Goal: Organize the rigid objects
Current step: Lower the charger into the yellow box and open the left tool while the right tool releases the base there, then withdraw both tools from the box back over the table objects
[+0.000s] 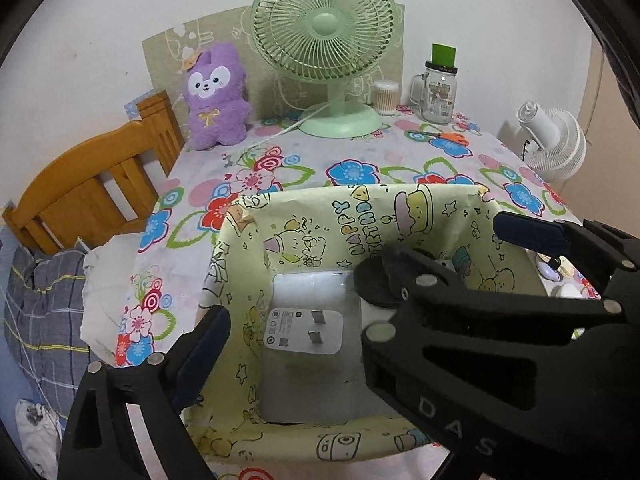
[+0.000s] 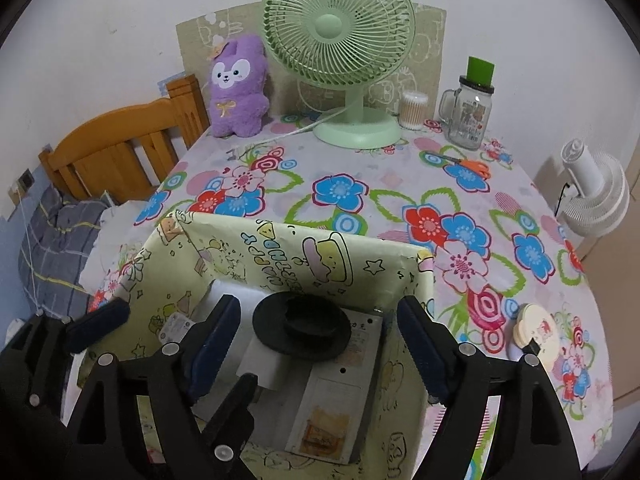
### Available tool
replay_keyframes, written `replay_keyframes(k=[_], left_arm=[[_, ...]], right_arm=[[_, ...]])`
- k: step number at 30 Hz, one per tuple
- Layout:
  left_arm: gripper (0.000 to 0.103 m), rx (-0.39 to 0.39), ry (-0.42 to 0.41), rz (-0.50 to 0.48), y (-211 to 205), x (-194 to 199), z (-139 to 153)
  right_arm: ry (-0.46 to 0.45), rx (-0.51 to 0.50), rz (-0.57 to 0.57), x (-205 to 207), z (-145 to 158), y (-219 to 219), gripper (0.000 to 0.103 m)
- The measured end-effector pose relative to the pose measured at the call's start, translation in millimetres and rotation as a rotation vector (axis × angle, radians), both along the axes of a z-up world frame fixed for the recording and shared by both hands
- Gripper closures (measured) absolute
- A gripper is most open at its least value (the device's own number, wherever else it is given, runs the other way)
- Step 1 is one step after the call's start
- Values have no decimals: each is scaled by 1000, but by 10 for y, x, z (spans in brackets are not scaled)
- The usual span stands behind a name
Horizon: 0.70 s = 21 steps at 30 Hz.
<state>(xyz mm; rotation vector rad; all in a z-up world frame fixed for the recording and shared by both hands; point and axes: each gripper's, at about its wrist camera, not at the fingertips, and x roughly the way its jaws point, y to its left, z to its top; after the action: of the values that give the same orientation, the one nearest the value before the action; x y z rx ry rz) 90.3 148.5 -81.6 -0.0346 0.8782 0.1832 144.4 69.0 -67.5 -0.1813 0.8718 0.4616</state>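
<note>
A yellow cartoon-print box (image 1: 352,216) (image 2: 304,252) stands at the table's near edge. Inside lie a white plug adapter (image 1: 306,330), a black round disc (image 2: 302,330) (image 1: 372,284) and a flat white device (image 2: 340,408). My left gripper (image 1: 360,276) is open, its fingers straddling the box's left and right walls from above. My right gripper (image 2: 320,344) is open over the box, with the disc lying between and below its fingers. The right gripper's black body crosses the left wrist view. A cream round case (image 2: 538,332) lies on the cloth right of the box.
The floral tablecloth (image 2: 360,184) carries a green fan (image 2: 340,40), a purple plush (image 2: 238,88), a cotton swab tub (image 2: 414,110), a glass jar with green cap (image 2: 468,108) and orange scissors (image 2: 468,164) at the back. A wooden headboard (image 1: 92,188) and bedding are left; a white fan (image 2: 596,196) stands right.
</note>
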Motion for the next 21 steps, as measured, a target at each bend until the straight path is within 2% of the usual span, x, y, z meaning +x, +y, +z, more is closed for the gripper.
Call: replay_keyframes(k=[6,21], left_arm=[[5,-8,-13,7,-10,-74,90],[1,22,-54,-4,-247,-215,290]], right_arm=[[-24,-8,23,-118,78,-15,13],[-56,29,-1,-280,289,-245,11]])
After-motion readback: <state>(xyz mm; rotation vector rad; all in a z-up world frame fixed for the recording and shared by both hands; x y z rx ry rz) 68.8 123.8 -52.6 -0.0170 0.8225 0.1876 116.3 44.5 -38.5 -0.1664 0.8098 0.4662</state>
